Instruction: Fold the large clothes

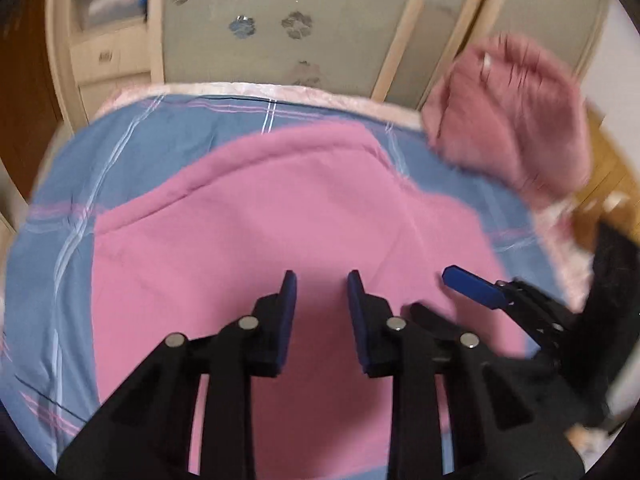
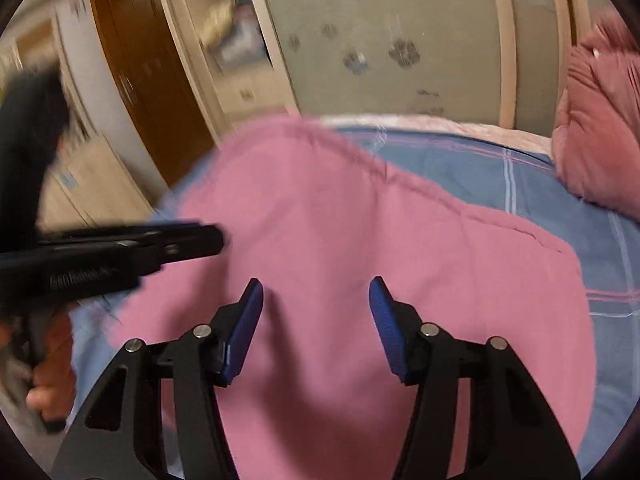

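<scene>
Now the pink cloth (image 1: 280, 216) lies spread flat on the blue checked bed sheet (image 1: 132, 152). I think it lies flat like this so I can pick up an edge and fold it over. In the left view it fills the middle, from about 6 o'clock up past the centre, and its far curved edge runs toward 12 o'clock. No fold shows yet, so I judge the folding has hardly begun.

My left gripper (image 1: 322, 280) hangs over the cloth and tips down at it. Its blue pads stand a small way apart, and nothing is between them. It holds nothing.

My right gripper (image 2: 316, 284) also tips down over the cloth. Its pads stand wider apart, and it holds nothing too. In the left view I see it at 3 o'clock, close beside the left one.

A fluffy pink pillow (image 1: 516, 120) sits at the bed's far corner, at 2 o'clock, well away from the cloth. Behind the bed stands a wardrobe (image 1: 304, 28) with flower marks on its doors.
</scene>
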